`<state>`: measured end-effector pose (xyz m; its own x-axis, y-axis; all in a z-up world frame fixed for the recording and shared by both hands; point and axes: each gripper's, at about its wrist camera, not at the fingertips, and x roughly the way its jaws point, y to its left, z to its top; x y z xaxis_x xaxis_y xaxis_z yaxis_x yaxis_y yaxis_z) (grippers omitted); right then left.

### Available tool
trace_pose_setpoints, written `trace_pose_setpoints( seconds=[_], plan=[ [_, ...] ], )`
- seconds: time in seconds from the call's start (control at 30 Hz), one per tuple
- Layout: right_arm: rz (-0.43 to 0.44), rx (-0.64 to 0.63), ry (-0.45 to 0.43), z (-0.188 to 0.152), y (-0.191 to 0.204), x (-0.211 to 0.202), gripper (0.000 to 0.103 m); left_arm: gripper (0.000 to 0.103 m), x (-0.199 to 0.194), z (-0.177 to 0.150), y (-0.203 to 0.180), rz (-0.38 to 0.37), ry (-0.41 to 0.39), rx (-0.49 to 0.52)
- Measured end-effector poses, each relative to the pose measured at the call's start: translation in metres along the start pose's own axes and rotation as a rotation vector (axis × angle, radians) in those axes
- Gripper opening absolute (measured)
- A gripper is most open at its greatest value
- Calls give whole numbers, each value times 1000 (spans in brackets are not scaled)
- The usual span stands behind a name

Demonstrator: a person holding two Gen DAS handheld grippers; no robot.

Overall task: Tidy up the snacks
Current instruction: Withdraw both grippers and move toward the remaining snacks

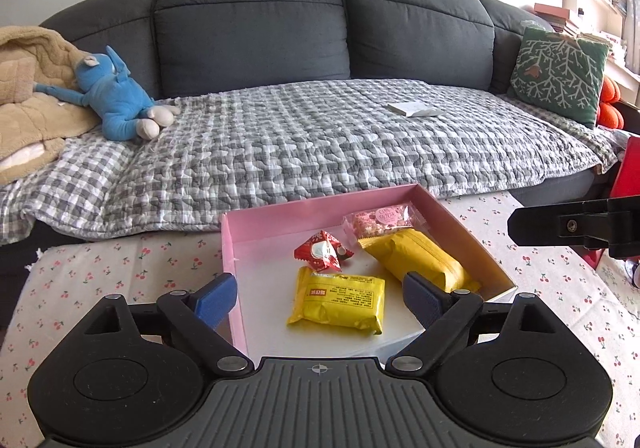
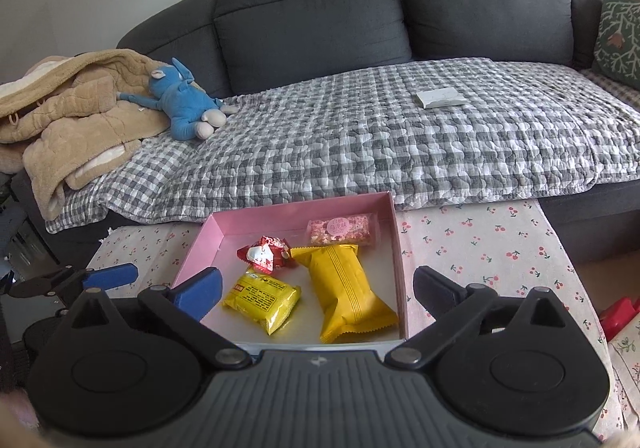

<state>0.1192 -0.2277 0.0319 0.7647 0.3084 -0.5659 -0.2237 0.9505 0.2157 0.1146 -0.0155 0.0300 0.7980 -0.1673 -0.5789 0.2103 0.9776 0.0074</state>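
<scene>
A pink box (image 1: pixel 280 214) (image 2: pixel 296 214) sits on the cherry-print tablecloth (image 1: pixel 100 272) (image 2: pixel 500 248). Inside lie a small yellow packet (image 1: pixel 340 300) (image 2: pixel 262 298), a long yellow packet (image 1: pixel 420 258) (image 2: pixel 348 288), a red wrapped candy (image 1: pixel 322 250) (image 2: pixel 266 252) and a pink clear-wrapped bar (image 1: pixel 382 222) (image 2: pixel 340 228). My left gripper (image 1: pixel 320 298) is open and empty, straddling the box's near left part. My right gripper (image 2: pixel 318 290) is open and empty over the box's near edge. The right gripper's finger shows at the right of the left wrist view (image 1: pixel 560 226); the left gripper shows at the left of the right wrist view (image 2: pixel 108 276).
A dark grey sofa (image 1: pixel 248 16) (image 2: pixel 312 8) with a checked quilt (image 1: pixel 320 144) (image 2: pixel 380 136) stands behind the table. On it lie a blue plush toy (image 1: pixel 116 96) (image 2: pixel 180 102), a tan blanket (image 1: pixel 28 88) (image 2: pixel 72 116), a white card (image 1: pixel 414 109) (image 2: pixel 440 98) and a green cushion (image 1: pixel 560 72).
</scene>
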Motion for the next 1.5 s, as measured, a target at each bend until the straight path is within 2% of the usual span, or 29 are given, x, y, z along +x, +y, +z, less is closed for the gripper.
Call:
trace_pose_setpoints(
  seconds=[0.47, 0.63, 0.77, 1.03, 1.3, 1.5],
  plan=[
    [17, -73, -33, -38, 11, -31, 103, 94, -45, -39, -3, -26, 20, 2],
    [74, -65, -53, -54, 6, -41, 103, 98, -57, -54, 3, -63, 14, -11],
    [76, -86, -24, -65, 3, -39, 103, 98, -59, -64, 8, -93, 31, -8],
    [75, -175, -3, -86, 9, -40, 103, 98, -67, -90, 13, -106, 43, 69],
    [89, -254, 73, -108, 20, -36, 103, 98, -67, -113, 25, -115, 75, 104],
    [106, -290, 132, -118, 30, -25, 103, 98, -62, -114, 31, -80, 84, 127]
  ],
)
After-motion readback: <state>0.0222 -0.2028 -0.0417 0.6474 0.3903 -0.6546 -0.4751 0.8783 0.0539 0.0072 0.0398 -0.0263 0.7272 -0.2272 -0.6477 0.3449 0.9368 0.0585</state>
